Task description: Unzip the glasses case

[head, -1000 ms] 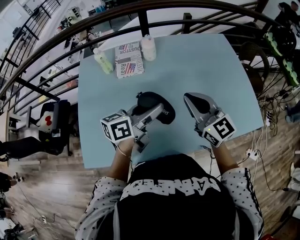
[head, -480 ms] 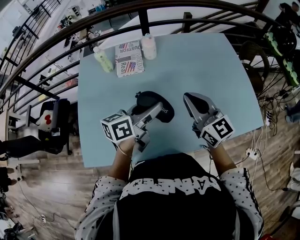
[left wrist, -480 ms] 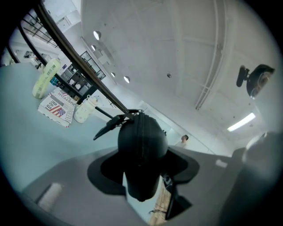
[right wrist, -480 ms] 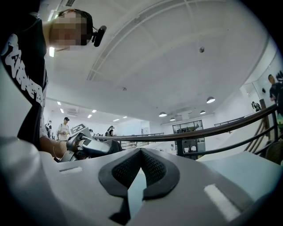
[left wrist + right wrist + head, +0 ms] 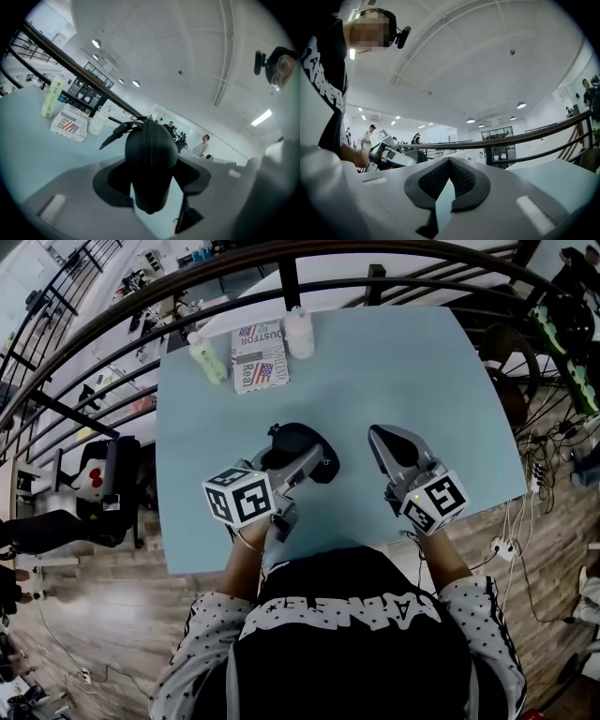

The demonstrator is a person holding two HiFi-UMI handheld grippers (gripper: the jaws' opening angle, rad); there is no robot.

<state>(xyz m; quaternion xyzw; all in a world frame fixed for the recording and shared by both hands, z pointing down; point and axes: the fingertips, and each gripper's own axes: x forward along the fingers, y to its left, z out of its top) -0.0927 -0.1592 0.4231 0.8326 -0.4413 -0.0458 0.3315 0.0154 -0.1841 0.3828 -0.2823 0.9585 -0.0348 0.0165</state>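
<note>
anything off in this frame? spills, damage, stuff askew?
Nothing stands out. The glasses case is clamped in the left gripper, its zip apparently shut. The right gripper is shut and empty. The green bottle and white bottle stand upright beside the flat packet at the table's far edge. No spill.

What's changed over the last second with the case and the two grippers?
The left gripper, clamped on the glasses case, turned slightly, swinging the case's right end a little leftward in the head view. The right gripper stayed put, shut and empty. The bottles and booklet did not move.
</note>
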